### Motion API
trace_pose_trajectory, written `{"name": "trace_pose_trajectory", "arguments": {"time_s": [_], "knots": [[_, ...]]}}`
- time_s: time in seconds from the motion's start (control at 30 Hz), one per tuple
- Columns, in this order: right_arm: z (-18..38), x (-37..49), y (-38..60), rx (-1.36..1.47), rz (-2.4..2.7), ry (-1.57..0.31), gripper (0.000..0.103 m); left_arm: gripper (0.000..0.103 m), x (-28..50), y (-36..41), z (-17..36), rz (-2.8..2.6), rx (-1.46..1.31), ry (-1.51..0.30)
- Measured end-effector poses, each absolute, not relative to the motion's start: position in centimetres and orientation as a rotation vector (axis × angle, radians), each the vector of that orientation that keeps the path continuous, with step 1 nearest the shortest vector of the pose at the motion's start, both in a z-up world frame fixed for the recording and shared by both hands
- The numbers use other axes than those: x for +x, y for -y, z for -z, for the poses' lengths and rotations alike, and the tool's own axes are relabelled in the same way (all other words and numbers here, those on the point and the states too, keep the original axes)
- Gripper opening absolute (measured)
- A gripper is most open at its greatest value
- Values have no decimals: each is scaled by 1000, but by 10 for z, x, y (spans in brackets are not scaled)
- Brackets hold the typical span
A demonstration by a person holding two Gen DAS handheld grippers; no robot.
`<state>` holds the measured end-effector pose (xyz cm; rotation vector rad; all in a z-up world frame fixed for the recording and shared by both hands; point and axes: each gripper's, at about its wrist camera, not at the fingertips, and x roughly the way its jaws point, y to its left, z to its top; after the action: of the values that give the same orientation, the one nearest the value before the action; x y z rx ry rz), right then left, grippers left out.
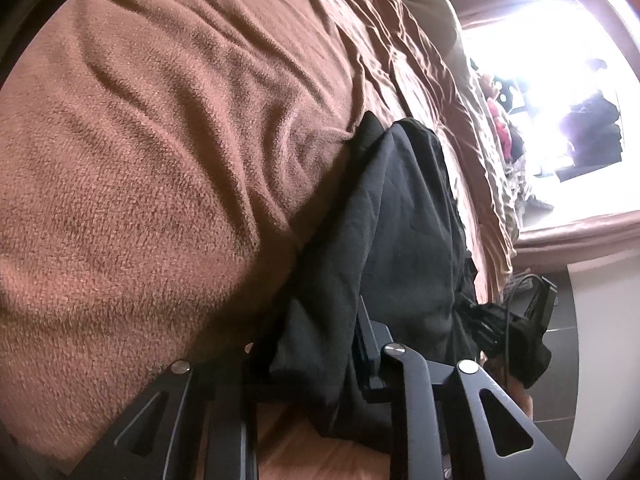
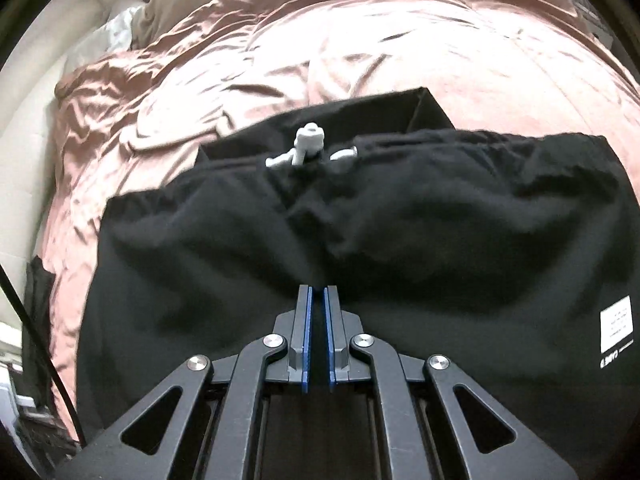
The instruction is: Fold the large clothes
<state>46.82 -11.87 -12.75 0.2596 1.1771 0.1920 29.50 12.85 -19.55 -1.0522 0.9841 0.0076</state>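
A black garment (image 2: 360, 232) is laid flat on the pink bedcover (image 2: 360, 52), its long axis running left to right in the right wrist view, a grey drawstring (image 2: 306, 146) at its far edge and a white label (image 2: 616, 324) at the right. The right gripper (image 2: 317, 300) is held just over the near part, fingers nearly closed with a narrow gap, nothing seen between them. A hanging fold of the garment (image 1: 400, 216) is clamped in the left gripper (image 1: 320, 344) beside a brown blanket (image 1: 160, 140).

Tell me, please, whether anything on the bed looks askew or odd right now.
The black garment lies rumpled, not flat, on the pink bedding; its pale drawstring sits bunched at the waistband. One edge of the fabric drapes over the left tool beside a brown blanket. Nothing looks damaged.
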Motion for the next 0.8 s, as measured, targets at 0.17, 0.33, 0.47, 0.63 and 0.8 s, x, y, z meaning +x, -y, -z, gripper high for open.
{"name": "trace_pose_trajectory", "arguments": {"time_s": [0.17, 0.33, 0.47, 0.63, 0.8], "knots": [[105, 438, 138, 303, -262, -1165, 3, 11, 296, -127, 181, 25, -1041, -942], [97, 400, 153, 299, -330, -1192, 3, 9, 297, -118, 147, 87, -1011, -875], [101, 367, 158, 284, -381, -1235, 39, 8, 300, -104, 116, 139, -960, -822], [99, 329, 164, 270, -448, -1215, 65, 7, 302, -85, 85, 192, -904, -779], [100, 308, 174, 246, -501, -1217, 20, 7, 307, -68, 62, 230, -851, -755]]}}
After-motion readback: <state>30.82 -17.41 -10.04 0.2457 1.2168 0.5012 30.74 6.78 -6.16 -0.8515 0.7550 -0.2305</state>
